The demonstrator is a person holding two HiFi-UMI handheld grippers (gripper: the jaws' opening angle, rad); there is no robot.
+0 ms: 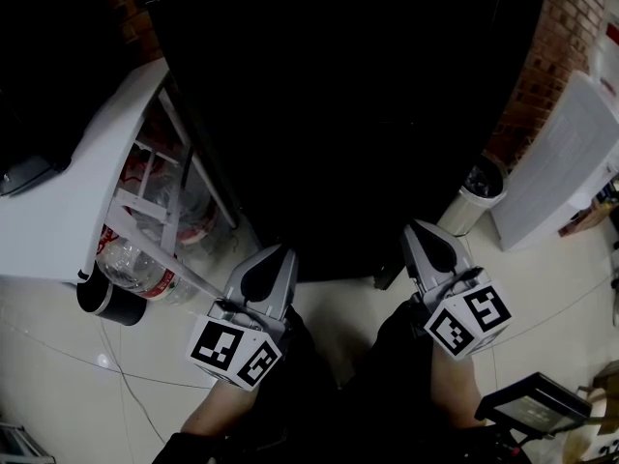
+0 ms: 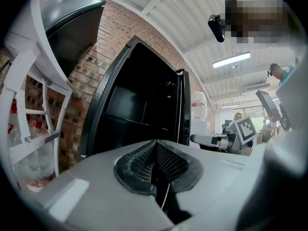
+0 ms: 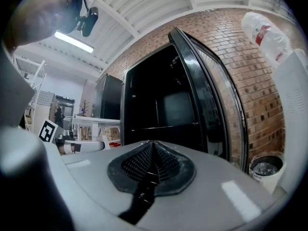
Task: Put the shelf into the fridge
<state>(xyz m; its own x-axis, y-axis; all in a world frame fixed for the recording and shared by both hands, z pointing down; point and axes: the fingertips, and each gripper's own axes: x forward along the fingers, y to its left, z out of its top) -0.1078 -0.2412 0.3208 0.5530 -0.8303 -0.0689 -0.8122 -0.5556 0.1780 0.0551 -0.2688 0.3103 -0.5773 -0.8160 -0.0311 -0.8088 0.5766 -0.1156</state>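
The black fridge (image 1: 348, 114) stands open in front of me, its inside dark. In the gripper views a dark horizontal shelf line (image 3: 163, 126) shows inside the fridge (image 2: 139, 114); I cannot tell more of it. My left gripper (image 1: 274, 253) is low before the opening, shut with nothing between its pads (image 2: 155, 144). My right gripper (image 1: 419, 230) hovers level with it on the right, also shut and empty (image 3: 153, 144). No loose shelf is in view in any frame.
At the left hangs an open white-lined door (image 1: 68, 191) with white rails and plastic bottles (image 1: 135, 264). A small bin (image 1: 479, 196) and a white appliance (image 1: 566, 162) stand by the brick wall (image 1: 542, 66) at the right. Pale floor tiles (image 1: 542, 278) lie underfoot.
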